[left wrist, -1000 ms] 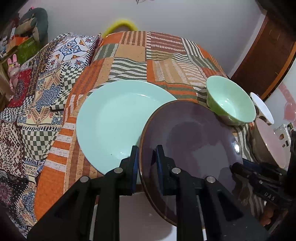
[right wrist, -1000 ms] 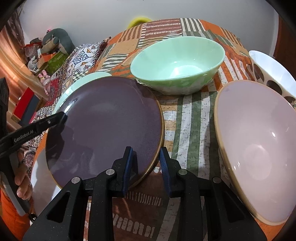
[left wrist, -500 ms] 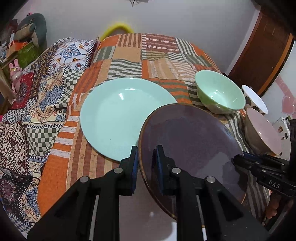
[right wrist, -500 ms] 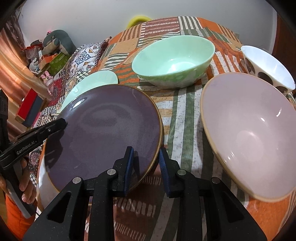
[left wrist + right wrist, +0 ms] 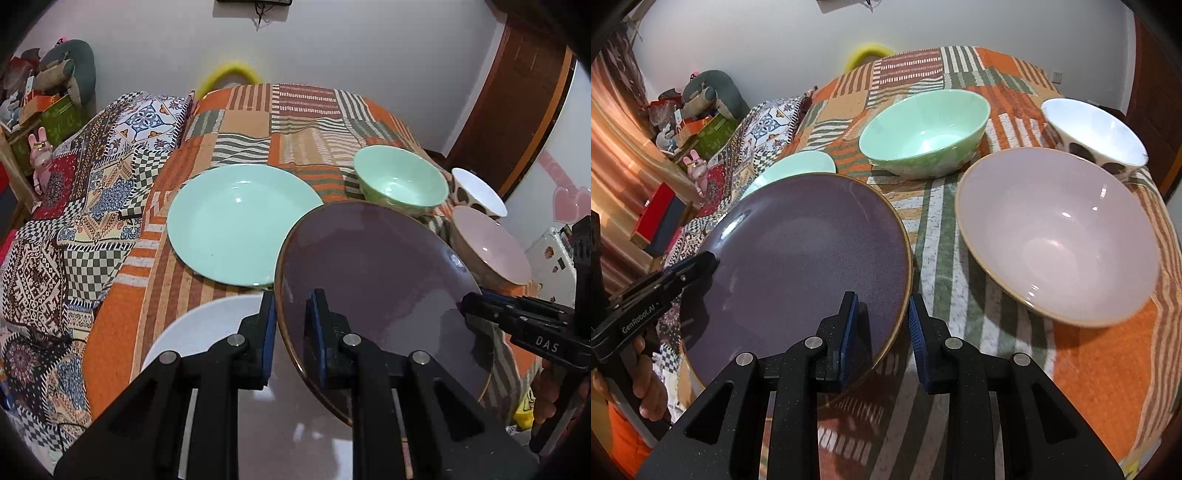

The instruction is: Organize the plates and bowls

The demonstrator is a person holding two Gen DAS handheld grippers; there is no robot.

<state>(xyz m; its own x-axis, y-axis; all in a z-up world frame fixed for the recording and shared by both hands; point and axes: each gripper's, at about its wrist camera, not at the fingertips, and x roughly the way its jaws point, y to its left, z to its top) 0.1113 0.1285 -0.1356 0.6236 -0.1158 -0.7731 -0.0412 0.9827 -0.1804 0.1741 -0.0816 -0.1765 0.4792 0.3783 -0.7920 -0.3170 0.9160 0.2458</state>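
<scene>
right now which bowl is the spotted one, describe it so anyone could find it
On the striped patchwork cloth, look to the far right corner, behind the wide pink bowl and right of the mint green bowl. The spotted bowl is white inside, the only one with dark brown dots outside.

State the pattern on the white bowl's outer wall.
Large dark spots on the white bowl; clearest in the right wrist view.

"DAS" on right claw (image 5: 466, 303), "GenRobot.AI" on left claw (image 5: 711, 263).

Occluded and cropped items, both wrist views.
White plate (image 5: 207, 325) mostly hidden beneath purple plate (image 5: 373, 280) and gripper; mint plate (image 5: 798, 168) largely covered; polka-dot bowl (image 5: 1097, 136) partly behind pink bowl (image 5: 1060, 236).
</scene>
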